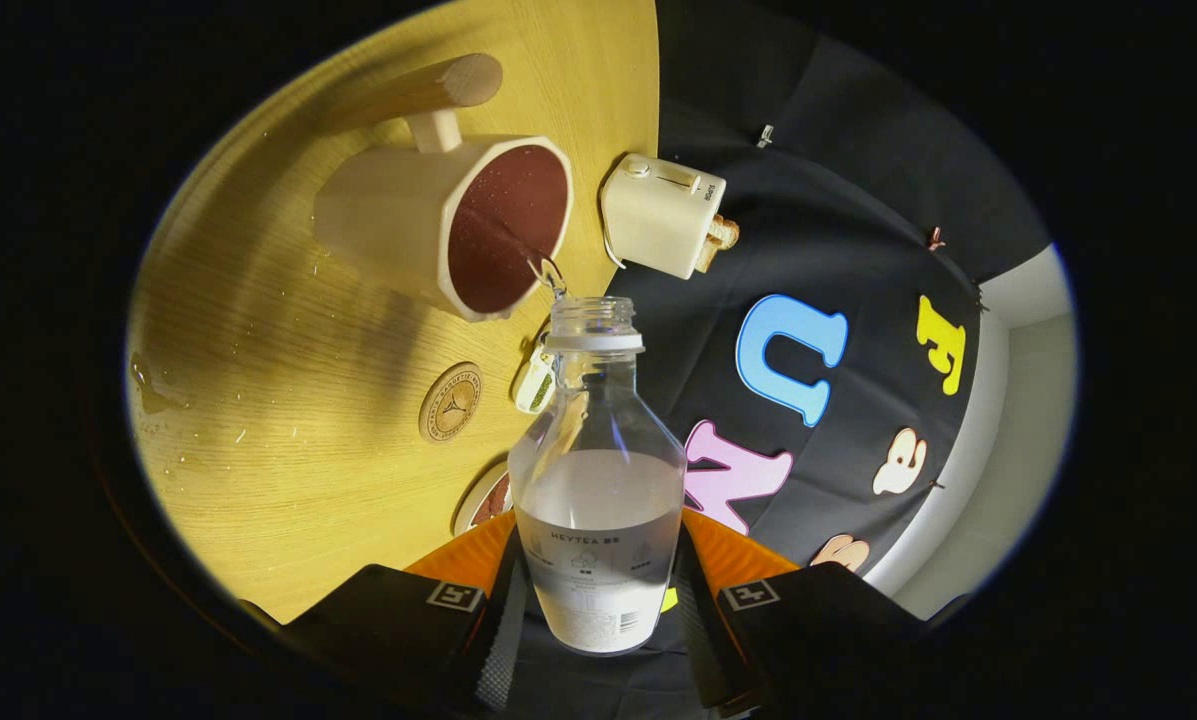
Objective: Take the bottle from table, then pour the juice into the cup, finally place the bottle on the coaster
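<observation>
My gripper (598, 585) is shut on a clear bottle (598, 480), one finger pressing each side of its lower body. The bottle has no cap and holds whitish juice up to about half its height. The whole view is tilted, so the table (288, 500) stands to one side. Just beyond the bottle's open mouth is the cream cup (438, 220) with a wooden handle; its dark reddish inside faces the bottle. A round wooden coaster (450, 401) lies on the table between the cup and my fingers.
A cream toaster (663, 215) with bread in it sits at the table's edge beside the cup. A small tag (535, 381) lies near the bottle's neck. Part of a round disc (485, 498) peeks out by my finger. Drops and a small puddle (148, 388) wet the table.
</observation>
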The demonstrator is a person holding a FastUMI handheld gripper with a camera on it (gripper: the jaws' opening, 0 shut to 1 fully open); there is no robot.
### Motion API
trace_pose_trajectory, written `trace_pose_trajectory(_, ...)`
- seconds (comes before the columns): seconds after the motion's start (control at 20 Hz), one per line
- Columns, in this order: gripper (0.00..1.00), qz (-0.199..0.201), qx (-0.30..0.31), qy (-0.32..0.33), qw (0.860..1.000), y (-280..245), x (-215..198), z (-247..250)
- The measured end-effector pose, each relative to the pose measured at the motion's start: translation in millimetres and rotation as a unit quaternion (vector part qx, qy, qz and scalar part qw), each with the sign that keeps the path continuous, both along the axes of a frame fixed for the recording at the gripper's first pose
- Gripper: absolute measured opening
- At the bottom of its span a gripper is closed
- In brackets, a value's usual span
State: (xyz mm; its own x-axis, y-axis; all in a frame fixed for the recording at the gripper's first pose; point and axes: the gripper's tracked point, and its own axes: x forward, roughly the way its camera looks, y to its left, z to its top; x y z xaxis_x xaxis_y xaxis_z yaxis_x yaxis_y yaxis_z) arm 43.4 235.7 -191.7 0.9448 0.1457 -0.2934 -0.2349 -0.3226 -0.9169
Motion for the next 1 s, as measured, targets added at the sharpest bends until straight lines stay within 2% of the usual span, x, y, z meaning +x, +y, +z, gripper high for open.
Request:
trace_pose_trajectory(0.45, 0.71, 0.029, -0.034, -0.019, 0.999, 2, 2, 6)
trace_pose_trajectory(0.7, 0.71, 0.077, -0.069, -0.052, 0.993, 16, 5, 16)
trace_pose_trajectory(1.0, 0.71, 0.114, -0.087, -0.082, 0.986, 26, 6, 22)
